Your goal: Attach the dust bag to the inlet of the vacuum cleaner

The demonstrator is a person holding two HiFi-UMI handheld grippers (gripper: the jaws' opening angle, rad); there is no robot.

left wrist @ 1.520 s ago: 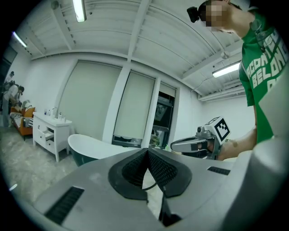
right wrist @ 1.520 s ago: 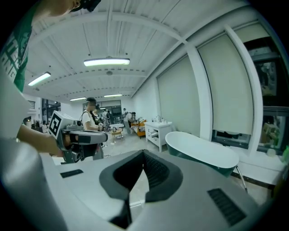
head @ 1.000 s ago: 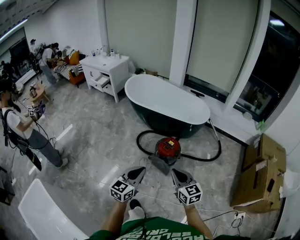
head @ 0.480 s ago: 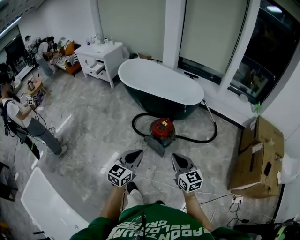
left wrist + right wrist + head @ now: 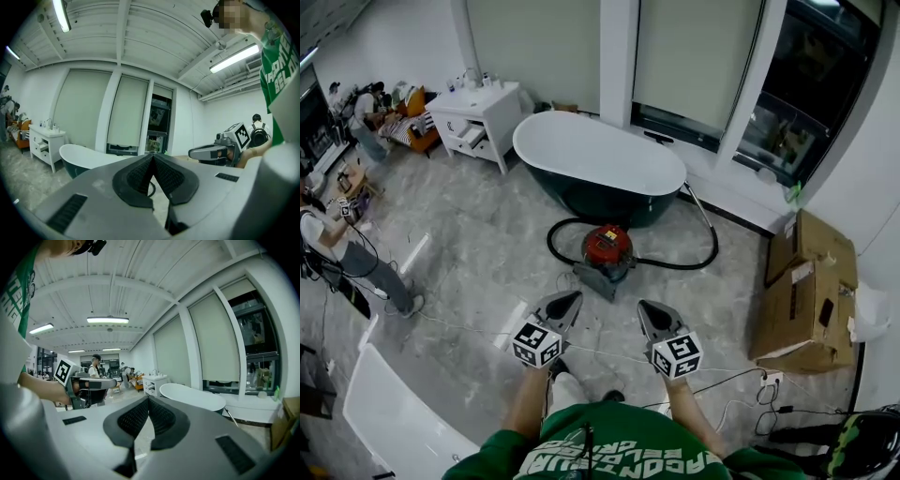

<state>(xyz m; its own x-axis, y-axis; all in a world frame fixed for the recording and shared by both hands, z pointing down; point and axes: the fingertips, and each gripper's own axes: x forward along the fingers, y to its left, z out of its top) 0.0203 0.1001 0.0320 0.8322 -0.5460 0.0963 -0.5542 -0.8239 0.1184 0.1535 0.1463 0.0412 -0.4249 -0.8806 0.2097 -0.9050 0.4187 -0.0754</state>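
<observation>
A red vacuum cleaner (image 5: 607, 247) stands on the marble floor in front of the bathtub, with its black hose (image 5: 689, 263) looping round it. A grey flat piece (image 5: 592, 279) lies against its near side; whether it is the dust bag I cannot tell. My left gripper (image 5: 565, 301) and right gripper (image 5: 649, 310) are held side by side, short of the vacuum, pointing toward it. Both are shut with nothing between the pads, as the left gripper view (image 5: 152, 160) and the right gripper view (image 5: 148, 402) show. Each gripper view also catches the other gripper (image 5: 213, 151) (image 5: 91, 382).
A dark bathtub (image 5: 600, 161) with a white inside stands behind the vacuum, and a white cabinet (image 5: 478, 111) to its left. Cardboard boxes (image 5: 806, 286) sit at the right. A person (image 5: 342, 253) stands at the left. Thin cables (image 5: 722, 384) cross the floor near my feet.
The whole view has shifted with me: the vacuum and the tub now sit higher and further left in the head view. Both grippers moved along together, still shut and empty.
</observation>
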